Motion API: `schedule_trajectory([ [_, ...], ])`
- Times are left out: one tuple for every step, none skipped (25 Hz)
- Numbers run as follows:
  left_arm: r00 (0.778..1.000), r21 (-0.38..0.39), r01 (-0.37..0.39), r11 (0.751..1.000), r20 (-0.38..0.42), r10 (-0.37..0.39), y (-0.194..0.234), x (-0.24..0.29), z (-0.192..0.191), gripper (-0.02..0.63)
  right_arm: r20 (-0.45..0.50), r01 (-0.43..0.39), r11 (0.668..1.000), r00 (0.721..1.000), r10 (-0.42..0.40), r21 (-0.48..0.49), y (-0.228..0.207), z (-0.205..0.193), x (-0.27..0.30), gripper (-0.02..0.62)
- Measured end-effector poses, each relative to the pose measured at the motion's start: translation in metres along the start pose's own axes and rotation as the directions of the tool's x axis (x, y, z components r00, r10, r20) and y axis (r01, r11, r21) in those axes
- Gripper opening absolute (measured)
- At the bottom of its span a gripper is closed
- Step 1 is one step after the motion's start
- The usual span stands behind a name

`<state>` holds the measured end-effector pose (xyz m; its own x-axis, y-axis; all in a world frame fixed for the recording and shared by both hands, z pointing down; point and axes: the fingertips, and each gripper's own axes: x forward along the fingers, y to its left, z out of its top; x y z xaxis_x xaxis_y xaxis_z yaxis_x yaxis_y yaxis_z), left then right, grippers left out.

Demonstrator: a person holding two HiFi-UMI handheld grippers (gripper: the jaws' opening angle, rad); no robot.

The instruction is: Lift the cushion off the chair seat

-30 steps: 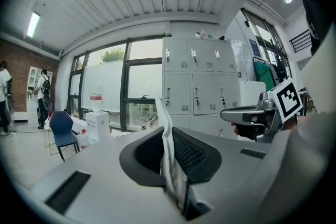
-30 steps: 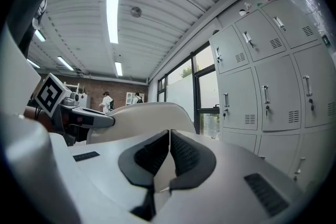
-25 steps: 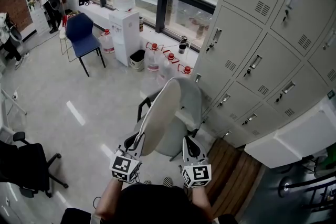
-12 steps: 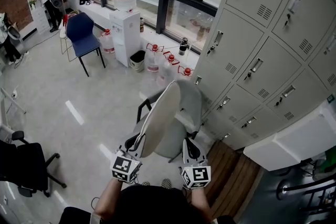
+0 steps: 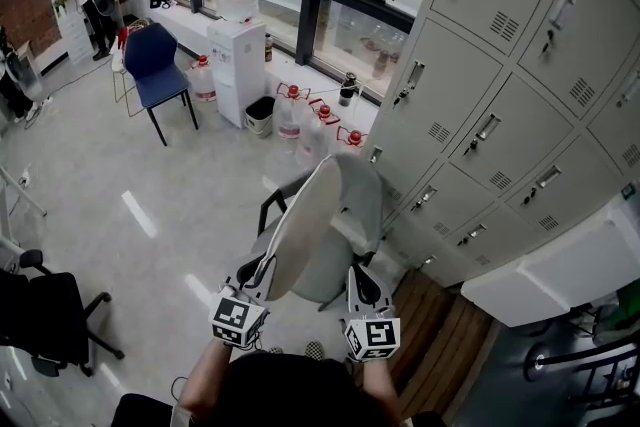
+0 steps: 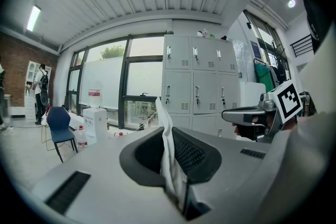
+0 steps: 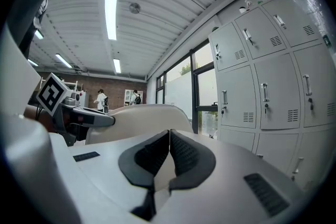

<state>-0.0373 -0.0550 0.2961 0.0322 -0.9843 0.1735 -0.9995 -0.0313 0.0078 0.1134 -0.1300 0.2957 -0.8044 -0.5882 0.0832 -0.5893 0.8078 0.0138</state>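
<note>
The left gripper is clamping the cushion edge-up above the chair; the right gripper is closing on nothing.

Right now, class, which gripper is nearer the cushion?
Left. The left gripper clamps the cushion by its edge in its fingers; the right gripper is shut beside it, holding nothing.

cushion cream; armchair pale grey; side chair blue; lockers grey.

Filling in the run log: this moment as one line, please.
cushion: tilted up on edge at grey chair | left gripper: shut on cushion | right gripper: shut, empty
</note>
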Motion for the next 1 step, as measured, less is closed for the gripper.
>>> schedule_trajectory([
  [1.0, -0.002, 0.001, 1.0, 0.0, -0.001, 0.0006, 0.0007, -0.0001, 0.044, 0.0, 0.001, 1.0, 1.0, -0.001, -0.001, -0.0005, 0.0002, 0.0009, 0.029],
])
